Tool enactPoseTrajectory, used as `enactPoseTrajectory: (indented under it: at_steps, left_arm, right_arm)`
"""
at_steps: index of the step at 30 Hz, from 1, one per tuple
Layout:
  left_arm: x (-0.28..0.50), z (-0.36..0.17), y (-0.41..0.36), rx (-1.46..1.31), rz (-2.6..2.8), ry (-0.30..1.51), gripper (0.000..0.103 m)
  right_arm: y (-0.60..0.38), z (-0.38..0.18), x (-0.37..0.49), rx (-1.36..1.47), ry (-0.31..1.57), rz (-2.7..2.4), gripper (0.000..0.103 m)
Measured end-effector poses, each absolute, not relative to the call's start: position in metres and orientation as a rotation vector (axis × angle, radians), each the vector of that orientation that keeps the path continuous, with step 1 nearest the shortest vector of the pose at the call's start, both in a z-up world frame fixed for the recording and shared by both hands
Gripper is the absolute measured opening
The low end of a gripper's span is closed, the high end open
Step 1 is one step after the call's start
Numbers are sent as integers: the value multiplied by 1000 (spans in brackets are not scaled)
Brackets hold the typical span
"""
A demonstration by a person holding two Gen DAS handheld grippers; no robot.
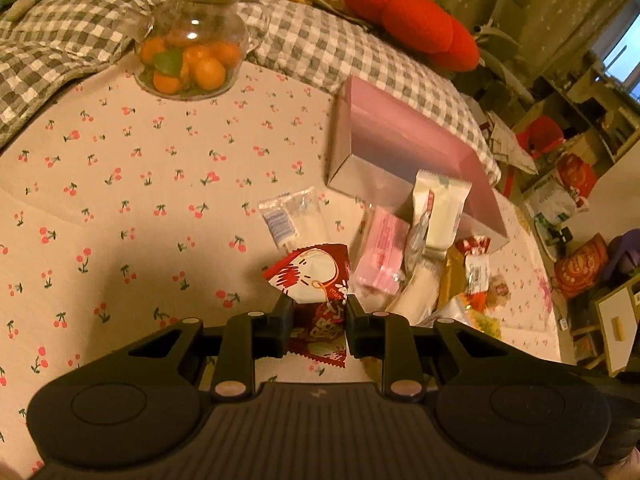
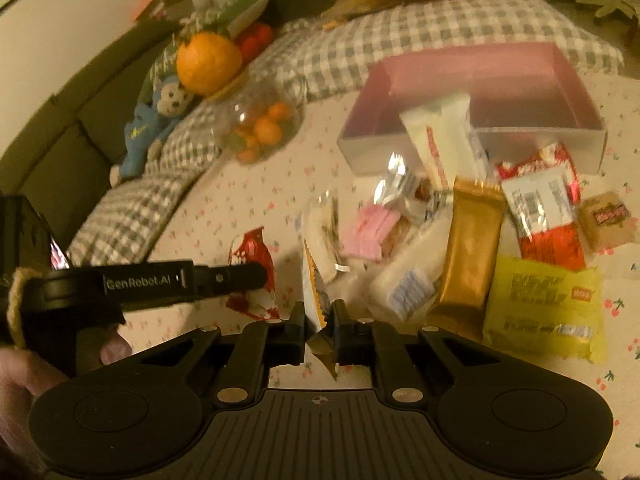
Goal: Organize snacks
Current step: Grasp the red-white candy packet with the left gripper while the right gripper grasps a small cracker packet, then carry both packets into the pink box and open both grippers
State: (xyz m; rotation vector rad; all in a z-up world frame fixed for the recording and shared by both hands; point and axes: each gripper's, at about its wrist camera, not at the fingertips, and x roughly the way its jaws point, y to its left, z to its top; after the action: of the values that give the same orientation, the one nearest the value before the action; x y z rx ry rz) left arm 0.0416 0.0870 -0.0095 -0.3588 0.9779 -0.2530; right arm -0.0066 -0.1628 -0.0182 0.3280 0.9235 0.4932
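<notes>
My left gripper stands astride a red and white snack packet on the cherry-print tablecloth, its fingers a packet's width apart at the packet's sides. My right gripper is shut on a thin white and orange snack packet, held on edge. A pile of snacks lies before the empty pink box: a gold bar, a yellow pack, a red pack, a white bar, a pink packet. The red packet and the left gripper also show in the right wrist view.
A glass jar of small oranges with an orange on its lid stands at the back left. A grey checked blanket, a red cushion and a blue plush toy border the table. Cluttered shelves are at the right.
</notes>
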Motion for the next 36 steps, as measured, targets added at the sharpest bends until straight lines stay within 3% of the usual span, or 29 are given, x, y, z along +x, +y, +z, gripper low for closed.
enactPoseTrajectory:
  at_steps: [22,36]
  left_arm:
    - [84,41,35,-312,-283,826,24]
    - [150,45,-28,-131,-286,754,24]
  right_arm:
    - [-241,45,48,435,700,303,12]
    - [-280,29,116,509,704,176,12]
